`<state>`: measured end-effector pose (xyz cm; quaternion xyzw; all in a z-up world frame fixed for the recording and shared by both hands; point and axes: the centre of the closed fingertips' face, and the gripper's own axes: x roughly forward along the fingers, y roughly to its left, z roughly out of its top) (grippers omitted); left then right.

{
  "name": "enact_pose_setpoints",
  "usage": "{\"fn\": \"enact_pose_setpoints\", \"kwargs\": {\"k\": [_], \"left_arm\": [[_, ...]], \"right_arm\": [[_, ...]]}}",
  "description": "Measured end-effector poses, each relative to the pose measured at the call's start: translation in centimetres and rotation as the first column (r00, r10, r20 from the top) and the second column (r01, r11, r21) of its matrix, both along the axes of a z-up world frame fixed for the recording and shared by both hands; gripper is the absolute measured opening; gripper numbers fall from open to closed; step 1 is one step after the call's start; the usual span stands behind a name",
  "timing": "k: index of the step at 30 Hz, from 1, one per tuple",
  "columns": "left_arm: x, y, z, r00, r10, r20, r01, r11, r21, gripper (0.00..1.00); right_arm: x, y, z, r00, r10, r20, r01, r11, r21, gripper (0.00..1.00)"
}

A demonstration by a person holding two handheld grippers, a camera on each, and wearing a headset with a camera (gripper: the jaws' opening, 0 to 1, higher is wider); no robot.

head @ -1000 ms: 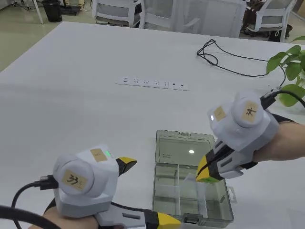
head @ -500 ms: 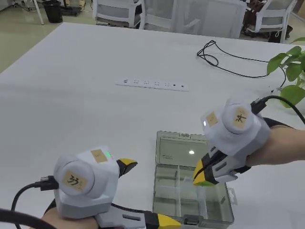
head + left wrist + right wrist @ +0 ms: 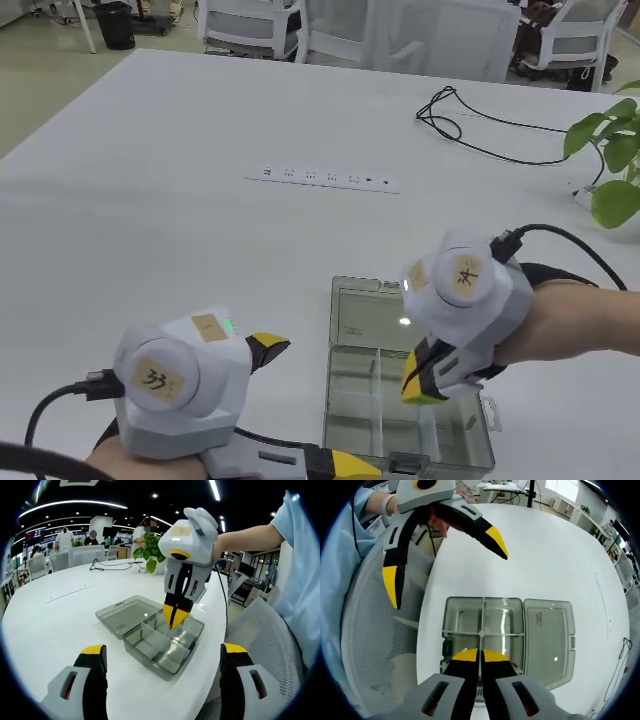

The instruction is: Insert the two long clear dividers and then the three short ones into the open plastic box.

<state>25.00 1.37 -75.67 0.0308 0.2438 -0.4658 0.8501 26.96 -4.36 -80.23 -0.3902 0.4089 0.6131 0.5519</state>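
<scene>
One clear box [image 3: 350, 440], lid [image 3: 365, 315] open, dividers [image 3: 482, 615] inside

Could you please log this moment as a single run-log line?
right claw: shut, tips over plastic box | left claw: open, beside box | box: lid open, some dividers seated

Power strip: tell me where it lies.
In the head view, the power strip lies mid-table, beyond the open plastic box and left of the black cable.

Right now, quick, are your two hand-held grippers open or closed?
Left hand-held gripper: open, empty.
Right hand-held gripper: closed over the plastic box; holding anything, cannot tell.
</scene>
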Motion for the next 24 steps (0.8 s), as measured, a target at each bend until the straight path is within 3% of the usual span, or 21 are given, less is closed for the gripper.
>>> {"fn": "enact_pose_setpoints", "kwargs": {"k": [16,24], "left_arm": [[0.0,-0.1,0.1,1.0,0.0,0.002,0.0,1.0,-0.004,0.95],[0.0,-0.4,0.2,1.0,-0.006,0.004,0.006,1.0,-0.009,0.95]], "right_arm": [[-0.1,-0.1,-1.3,1.0,0.006,0.012,-0.006,0.999,-0.036,0.01],[-0.1,-0.1,-1.2,1.0,0.005,0.013,-0.004,0.999,-0.036,0.01]]}}
